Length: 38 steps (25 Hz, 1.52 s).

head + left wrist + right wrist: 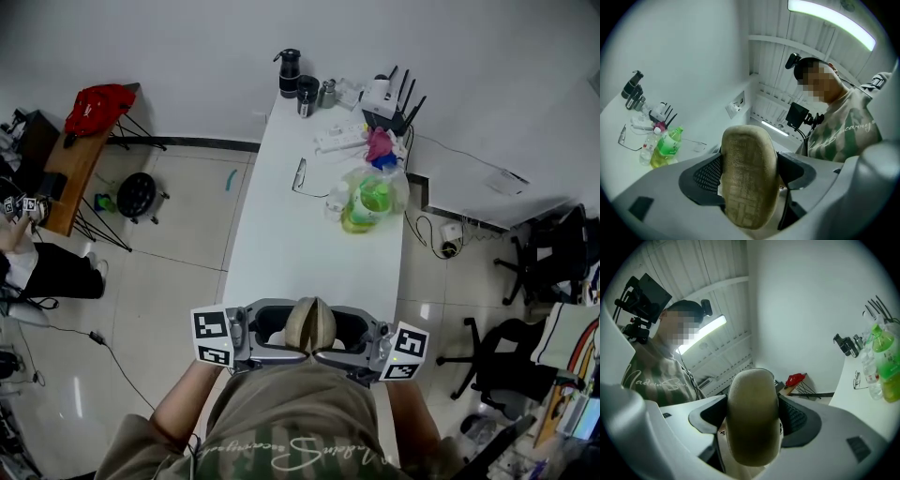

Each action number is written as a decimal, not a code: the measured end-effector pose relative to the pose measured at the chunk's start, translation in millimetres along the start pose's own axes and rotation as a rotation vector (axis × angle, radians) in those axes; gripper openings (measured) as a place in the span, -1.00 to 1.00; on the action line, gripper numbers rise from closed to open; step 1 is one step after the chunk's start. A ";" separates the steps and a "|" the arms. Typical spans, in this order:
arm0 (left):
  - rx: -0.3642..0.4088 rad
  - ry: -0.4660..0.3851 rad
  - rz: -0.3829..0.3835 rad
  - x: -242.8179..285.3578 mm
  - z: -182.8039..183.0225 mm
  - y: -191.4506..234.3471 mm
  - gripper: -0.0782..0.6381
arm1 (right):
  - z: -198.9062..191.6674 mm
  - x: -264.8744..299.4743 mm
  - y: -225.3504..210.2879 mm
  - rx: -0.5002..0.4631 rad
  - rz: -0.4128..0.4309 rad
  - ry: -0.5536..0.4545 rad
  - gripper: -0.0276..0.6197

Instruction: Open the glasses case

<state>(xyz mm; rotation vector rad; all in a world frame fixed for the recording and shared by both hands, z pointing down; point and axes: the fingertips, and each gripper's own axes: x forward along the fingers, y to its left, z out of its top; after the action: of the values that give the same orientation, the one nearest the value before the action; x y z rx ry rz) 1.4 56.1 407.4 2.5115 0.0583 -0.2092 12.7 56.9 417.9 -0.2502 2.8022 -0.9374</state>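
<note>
A tan fabric glasses case (310,323) is held in the air over the near end of the white table (281,253), close to the person's chest. My left gripper (279,339) is shut on its left end and my right gripper (341,341) is shut on its right end, the two facing each other. In the left gripper view the case's oval end (750,178) fills the space between the jaws. The right gripper view shows the other end (753,420) the same way. A seam runs along the case's top and the lid looks closed.
Farther up the table lie a pair of glasses (299,176), a green bottle (370,202), a clear bottle (336,202), a power strip (339,139), a router (389,103) and two black flasks (290,73). Office chairs (511,361) stand at the right, a stool (138,195) at the left.
</note>
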 end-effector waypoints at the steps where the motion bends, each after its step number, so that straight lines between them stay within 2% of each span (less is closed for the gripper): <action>1: -0.008 0.009 0.004 -0.5 -1.4 2.0 0.31 | -2.6 0.6 -1.8 0.014 -0.006 0.005 0.16; 4: -0.036 0.003 0.013 -4.6 -2.6 5.0 0.30 | -8.3 2.6 -3.0 0.041 -0.018 0.019 0.16; 9: -0.039 -0.059 0.043 -9.7 10.4 10.3 0.29 | -24.4 7.5 -5.3 -0.068 -0.060 0.133 0.16; 13: -0.009 -0.032 0.059 -8.8 11.3 14.0 0.30 | -24.9 11.5 -12.0 -0.093 -0.087 0.123 0.16; 16: -0.014 -0.049 0.034 -9.9 14.7 12.6 0.30 | -19.7 9.8 -13.1 -0.067 -0.078 0.071 0.16; 21: -0.050 -0.152 -0.033 -17.0 24.6 5.9 0.30 | -0.3 3.4 -8.7 0.064 -0.015 -0.100 0.16; 26: -0.049 -0.146 -0.031 -20.7 22.9 7.9 0.30 | 12.2 -0.4 -8.5 0.110 0.008 -0.169 0.16; 28: -0.043 -0.142 -0.025 -17.7 22.8 8.3 0.30 | 10.0 1.3 -8.8 0.109 0.010 -0.152 0.16; 32: -0.023 -0.149 -0.013 -11.8 26.1 8.6 0.30 | -4.7 10.5 -8.5 0.068 -0.001 -0.035 0.16; 36: -0.052 -0.146 -0.036 -7.9 27.6 7.1 0.29 | -5.2 16.2 -3.8 0.121 0.041 -0.015 0.17; 38: -0.045 -0.120 -0.044 -1.7 23.5 5.0 0.29 | -11.7 22.6 -0.5 0.107 0.044 0.026 0.17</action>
<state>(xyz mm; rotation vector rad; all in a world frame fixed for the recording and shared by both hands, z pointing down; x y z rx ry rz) -3.0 38.3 391.7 2.4493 0.0690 -0.3725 -11.8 58.4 424.8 -0.1613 2.7581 -1.0833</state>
